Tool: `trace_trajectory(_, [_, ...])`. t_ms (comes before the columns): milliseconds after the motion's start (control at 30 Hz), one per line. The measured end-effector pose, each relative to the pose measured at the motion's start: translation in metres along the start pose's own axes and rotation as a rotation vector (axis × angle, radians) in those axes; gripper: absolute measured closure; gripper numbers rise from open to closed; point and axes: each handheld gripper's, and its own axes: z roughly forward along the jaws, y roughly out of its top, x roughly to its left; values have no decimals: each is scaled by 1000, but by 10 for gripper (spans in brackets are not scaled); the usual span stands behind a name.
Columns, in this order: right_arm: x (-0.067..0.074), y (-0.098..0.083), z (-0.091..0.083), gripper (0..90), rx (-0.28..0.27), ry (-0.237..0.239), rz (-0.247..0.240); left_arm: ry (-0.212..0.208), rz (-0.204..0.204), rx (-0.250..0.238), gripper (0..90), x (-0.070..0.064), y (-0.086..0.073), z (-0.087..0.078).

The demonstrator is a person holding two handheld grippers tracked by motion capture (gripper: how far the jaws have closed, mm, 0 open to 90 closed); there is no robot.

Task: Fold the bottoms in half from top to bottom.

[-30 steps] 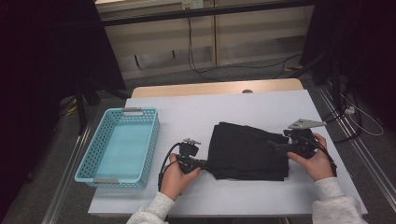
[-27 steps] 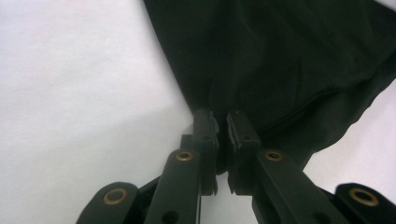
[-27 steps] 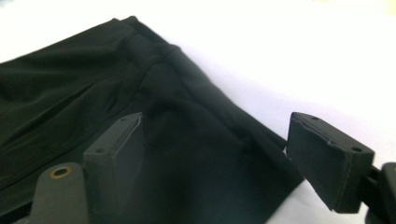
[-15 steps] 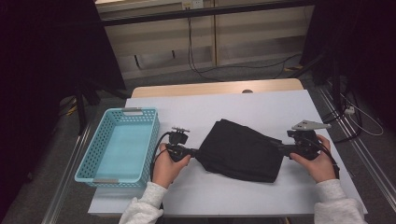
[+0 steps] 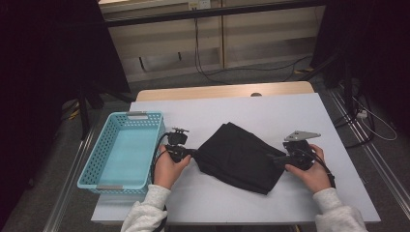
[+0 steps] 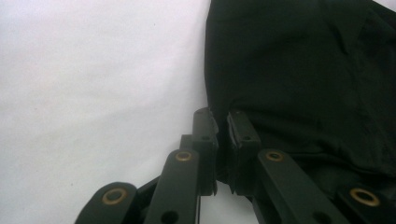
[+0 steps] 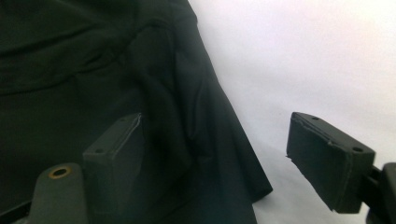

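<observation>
One black cloth, one blue basket, two tools

Light grey knit sleeves, black left gripper with brass-ringed rivets, looped black cable behind, right gripper with square pads, grey three-cornered plate on top

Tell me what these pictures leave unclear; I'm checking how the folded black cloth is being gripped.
- Left gripper: shut at the black cloth's edge; dark fabric hides how much is pinched.
- Right gripper: open; its far pad lies against dark folds, contact unclear.
- High view: both grip points too small.
- Blue basket: near wall hides its front floor.
</observation>
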Motion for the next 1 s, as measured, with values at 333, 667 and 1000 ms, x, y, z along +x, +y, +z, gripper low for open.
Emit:
trace_trajectory(333, [-11,-7,5,241,15,16,47,-2,4,6,829,0,-1,1])
trace_trajectory(667, [-4,-11,2,430,-7,47,49,-9,6,2,827,-1,-1,0])
trace_trajectory(1000, [0,-10,2,767,-5,152,57,-12,-3,-10,818,1,1,-2])
